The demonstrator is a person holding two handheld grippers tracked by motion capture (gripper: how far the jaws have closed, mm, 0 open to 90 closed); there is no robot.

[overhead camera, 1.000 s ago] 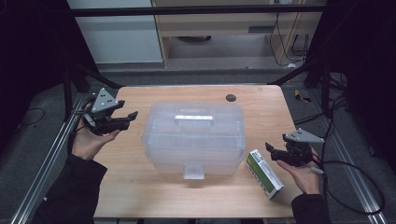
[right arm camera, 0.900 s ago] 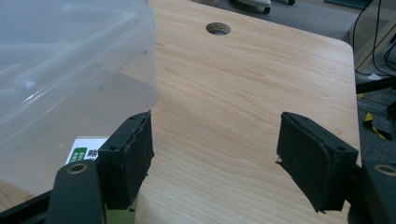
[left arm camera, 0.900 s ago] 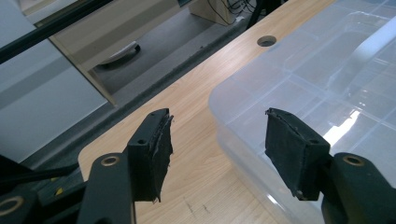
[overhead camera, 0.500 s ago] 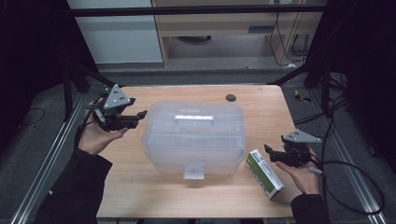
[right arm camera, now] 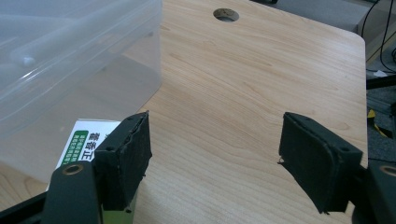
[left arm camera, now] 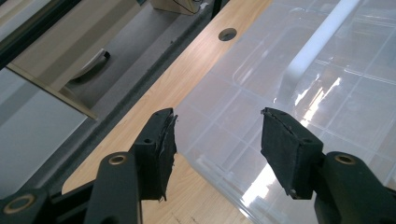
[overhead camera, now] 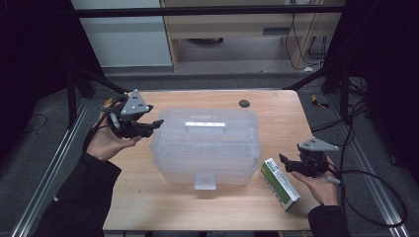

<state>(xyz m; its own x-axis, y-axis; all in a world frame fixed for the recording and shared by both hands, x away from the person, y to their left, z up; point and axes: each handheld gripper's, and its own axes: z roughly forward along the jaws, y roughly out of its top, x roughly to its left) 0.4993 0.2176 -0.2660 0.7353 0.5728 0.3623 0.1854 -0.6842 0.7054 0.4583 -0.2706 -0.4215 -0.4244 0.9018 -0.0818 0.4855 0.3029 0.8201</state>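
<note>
Wooden table [overhead camera: 148, 207] under us, dark floor and metal rails either side. One clear lidded bin [overhead camera: 205, 145] mid-table, bare wood open in front and to right. One green-white box [overhead camera: 279, 183] just beside bin's right front corner, near table's front edge. One cable hole [overhead camera: 244, 103] near far edge. We hold two grippers: left gripper [overhead camera: 154, 123] jaws wide, tips at bin's left edge; right gripper [overhead camera: 285, 163] jaws wide, empty, just beside box.
</note>
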